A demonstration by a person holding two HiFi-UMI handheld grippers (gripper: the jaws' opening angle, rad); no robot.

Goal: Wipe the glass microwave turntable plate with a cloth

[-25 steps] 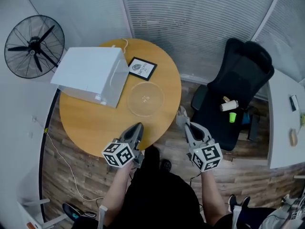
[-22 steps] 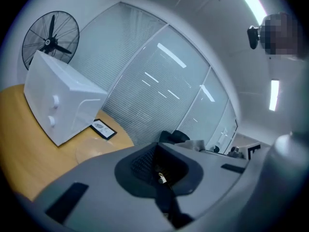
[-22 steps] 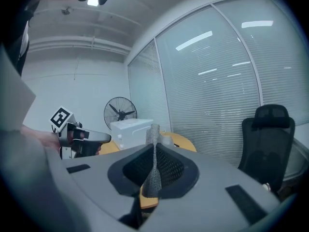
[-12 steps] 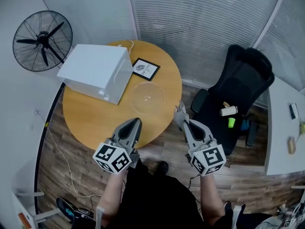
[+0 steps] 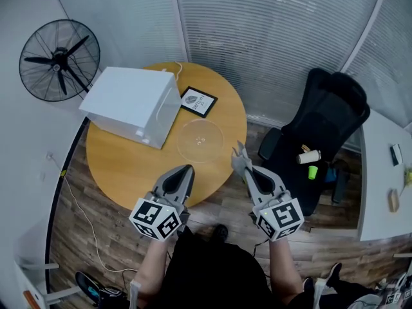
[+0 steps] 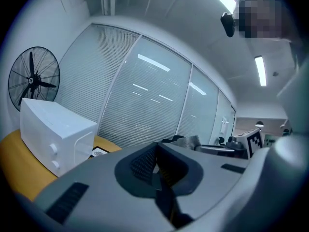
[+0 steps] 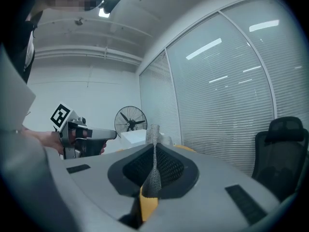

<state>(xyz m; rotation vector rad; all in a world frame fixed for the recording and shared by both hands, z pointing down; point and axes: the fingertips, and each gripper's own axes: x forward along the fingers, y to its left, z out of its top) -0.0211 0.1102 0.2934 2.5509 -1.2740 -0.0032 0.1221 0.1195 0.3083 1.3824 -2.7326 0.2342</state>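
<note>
The glass plate [image 5: 200, 141] lies near the round surface's [image 5: 122, 166] right edge, ahead and left of the right claw [image 5: 245, 167], which clamps a grey cloth [image 5: 237, 152]; the left claw [image 5: 186, 170] is closed, empty.

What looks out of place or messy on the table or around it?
Nothing is spilled or broken. The glass turntable plate lies out on the round table, beside the white microwave rather than inside it. A pale cylinder lies on its side on the black chair.
</note>
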